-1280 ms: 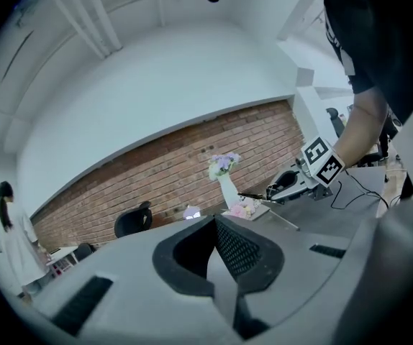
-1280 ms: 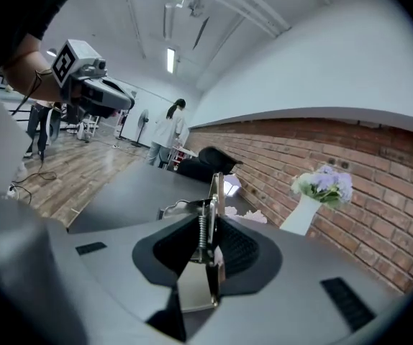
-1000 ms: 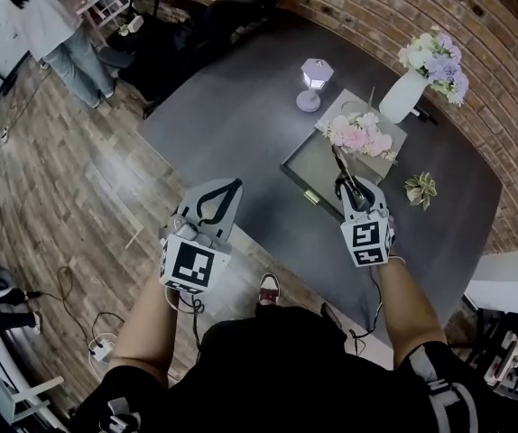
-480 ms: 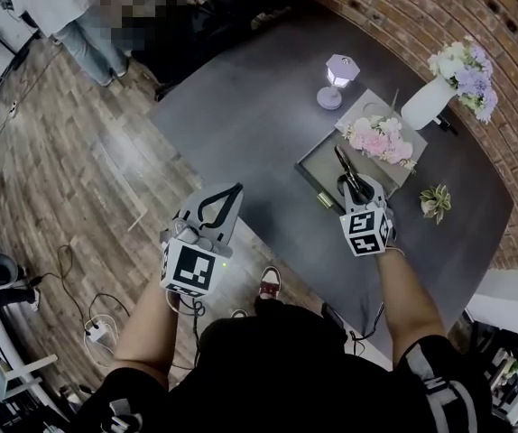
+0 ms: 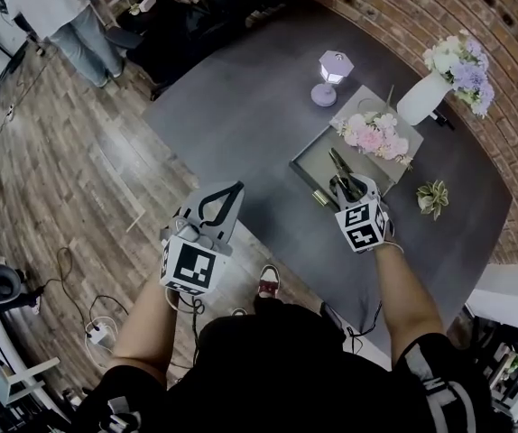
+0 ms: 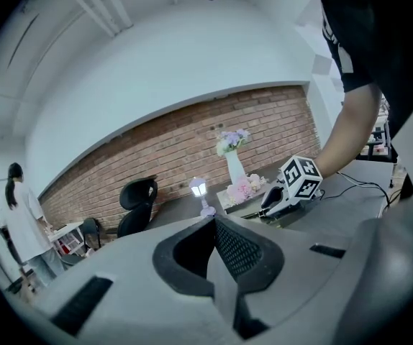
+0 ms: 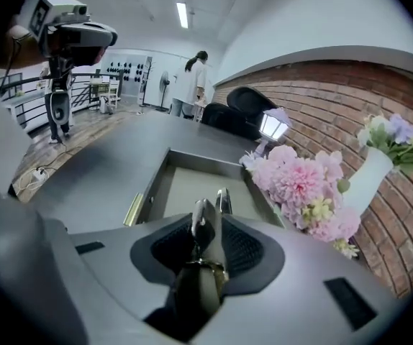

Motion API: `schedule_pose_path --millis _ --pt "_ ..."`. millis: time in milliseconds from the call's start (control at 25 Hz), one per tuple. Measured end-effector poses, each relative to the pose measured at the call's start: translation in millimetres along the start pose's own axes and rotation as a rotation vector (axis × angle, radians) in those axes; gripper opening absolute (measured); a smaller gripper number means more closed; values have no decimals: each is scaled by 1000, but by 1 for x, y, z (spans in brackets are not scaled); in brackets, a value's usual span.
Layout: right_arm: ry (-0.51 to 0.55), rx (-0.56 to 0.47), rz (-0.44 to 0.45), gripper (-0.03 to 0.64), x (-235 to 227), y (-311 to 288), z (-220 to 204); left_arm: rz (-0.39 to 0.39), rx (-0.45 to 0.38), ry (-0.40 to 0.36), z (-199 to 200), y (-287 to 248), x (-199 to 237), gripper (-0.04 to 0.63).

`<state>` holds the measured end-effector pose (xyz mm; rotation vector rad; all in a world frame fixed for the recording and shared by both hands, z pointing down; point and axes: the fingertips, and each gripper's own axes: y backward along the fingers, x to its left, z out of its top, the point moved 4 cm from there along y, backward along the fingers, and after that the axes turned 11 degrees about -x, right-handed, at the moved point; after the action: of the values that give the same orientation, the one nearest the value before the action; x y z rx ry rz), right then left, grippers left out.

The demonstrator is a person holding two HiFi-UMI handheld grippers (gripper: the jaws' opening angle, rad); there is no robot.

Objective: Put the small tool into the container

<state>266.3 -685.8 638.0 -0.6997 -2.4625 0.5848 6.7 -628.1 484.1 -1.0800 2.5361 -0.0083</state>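
Markers (image 5: 361, 226), square-patterned, on right tongs (image 5: 349, 188); small tool (image 7: 201, 225) between opening jaws

Dark grey tabletop (image 5: 241, 97); lighter grey rectangular metal container (image 7: 192, 182); pink artificial flowers (image 5: 374, 135); white ceramic vase (image 5: 419, 105); red-brown brick wall (image 5: 394, 12).

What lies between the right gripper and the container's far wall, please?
The small tool, standing between the opening jaws of the right gripper, then only the bare floor of the container up to that wall. The right gripper view shows it best.

Matt grey table (image 5: 241, 106), glossy metal tool (image 7: 201, 220), rough brick wall (image 5: 394, 7), wood-plank floor (image 5: 78, 152)
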Motion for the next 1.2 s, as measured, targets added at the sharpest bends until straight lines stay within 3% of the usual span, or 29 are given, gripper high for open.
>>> schedule_pose_path --millis 200,360,560,680,880,1200 --pt "-79 -88 7 116 4 17 10 -21 -16 -19 8 -8 0 9" --pt "-158 -190 -57 117 -8 43 29 -46 -49 -43 24 -17 -1 9" --pt "-190 -376 -184 7 -42 94 69 -77 -119 -75 53 -30 -7 9" --pt "-194 -462 -243 -3 -60 127 93 -91 -163 -96 73 -38 -10 9" --pt "-171 -539 -330 -5 -81 169 118 -113 -239 -133 106 -48 -15 9" --pt "-174 -619 -397 -5 -86 215 134 -134 -310 -156 140 -52 -28 9"
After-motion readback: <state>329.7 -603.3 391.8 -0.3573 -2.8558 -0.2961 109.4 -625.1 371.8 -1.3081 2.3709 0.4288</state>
